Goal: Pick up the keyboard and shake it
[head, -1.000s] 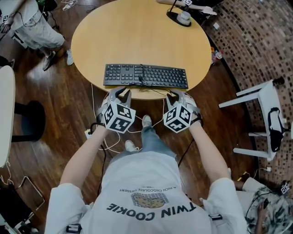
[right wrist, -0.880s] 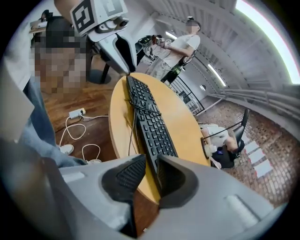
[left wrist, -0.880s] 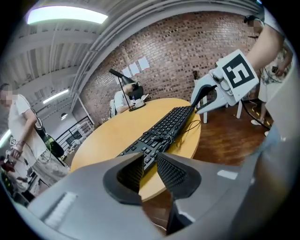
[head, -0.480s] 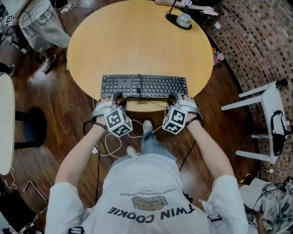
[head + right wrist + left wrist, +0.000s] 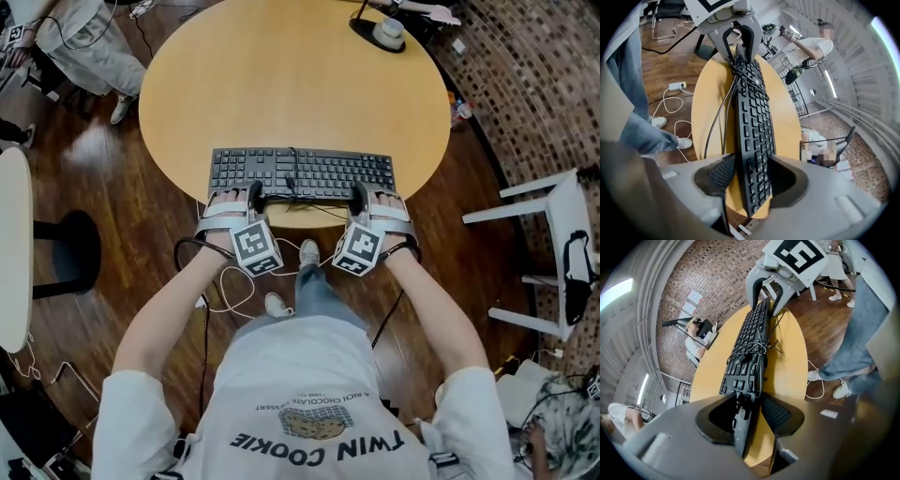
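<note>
Now the keyboard (image 5: 300,174) lies flat on the round table (image 5: 281,75), close to the rim nearest the person, its long axis running from one hand across to the other. The left gripper (image 5: 255,195) sits toward its left end and the right gripper (image 5: 358,195) toward its right, both reaching over the near long edge, so neither hand is nearer; each has its own end. Each gripper view looks down the board's length, with the board edge-on between the jaws. The left jaws have just been spreading, then eased in a touch; the keyboard's edge sits in the gap with table wood showing beside one pad, so there is no clamp yet. The right jaws have just been opening and stand wide around the keyboard, with a gap on at least one side. A bundled cable (image 5: 292,171) (loosely knotted, it seems) rests on the keys mid-board. By this reading, closing both pairs comes before any lift.
</note>
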Available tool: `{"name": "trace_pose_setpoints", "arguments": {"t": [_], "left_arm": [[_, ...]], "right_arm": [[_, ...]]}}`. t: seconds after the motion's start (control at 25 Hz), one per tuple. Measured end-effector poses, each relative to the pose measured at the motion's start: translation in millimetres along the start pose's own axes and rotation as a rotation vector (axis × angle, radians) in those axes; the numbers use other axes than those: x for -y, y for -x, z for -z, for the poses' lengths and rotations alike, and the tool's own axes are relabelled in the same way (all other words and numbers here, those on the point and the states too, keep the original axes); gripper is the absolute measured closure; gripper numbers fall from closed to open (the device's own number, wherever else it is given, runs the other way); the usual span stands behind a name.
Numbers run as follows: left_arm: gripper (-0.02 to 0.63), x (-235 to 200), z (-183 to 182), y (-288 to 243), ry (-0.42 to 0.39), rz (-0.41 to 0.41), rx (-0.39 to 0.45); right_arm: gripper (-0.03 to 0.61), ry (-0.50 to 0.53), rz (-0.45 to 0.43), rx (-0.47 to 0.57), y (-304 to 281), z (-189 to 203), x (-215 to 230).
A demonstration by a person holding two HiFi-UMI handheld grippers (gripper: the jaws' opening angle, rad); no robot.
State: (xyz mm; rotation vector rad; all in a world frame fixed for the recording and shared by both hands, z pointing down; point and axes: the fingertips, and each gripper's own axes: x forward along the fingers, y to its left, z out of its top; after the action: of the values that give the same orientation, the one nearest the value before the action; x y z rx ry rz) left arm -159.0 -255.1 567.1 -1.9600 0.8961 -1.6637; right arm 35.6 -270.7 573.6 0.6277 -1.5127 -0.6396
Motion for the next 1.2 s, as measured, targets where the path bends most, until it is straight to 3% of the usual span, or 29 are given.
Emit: {"name": "trace_pose_setpoints", "arguments": {"t": [0.16, 0.36, 0.48, 0.92, 1.2], "left_arm": [[0.488, 1, -4, -2, -0.120, -0.049, -0.027], [0.486, 2, -4, -4, -0.153, -0.060, 0.000], [0.488, 5, -4, -4, -0.152, -0.024, -0.009], [0.491, -13, -15, 11, -0.118, 0.254, -0.061], [0.491, -35, -28, 20, -0.078, 0.499, -0.088]], "right_arm": [[0.423, 0.082, 0.033, -0.030, -1, -3, -3], [0.468, 0.098, 0.104, -0.034, -6, -2, -6], [0.471, 0.103, 0.085, -0.027, -5, -1, -8], [0.480, 0.083, -0.110, 0.079, 12, 1, 16], [0.480, 0.042, -0.365, 0.099, 25, 4, 39]]}}
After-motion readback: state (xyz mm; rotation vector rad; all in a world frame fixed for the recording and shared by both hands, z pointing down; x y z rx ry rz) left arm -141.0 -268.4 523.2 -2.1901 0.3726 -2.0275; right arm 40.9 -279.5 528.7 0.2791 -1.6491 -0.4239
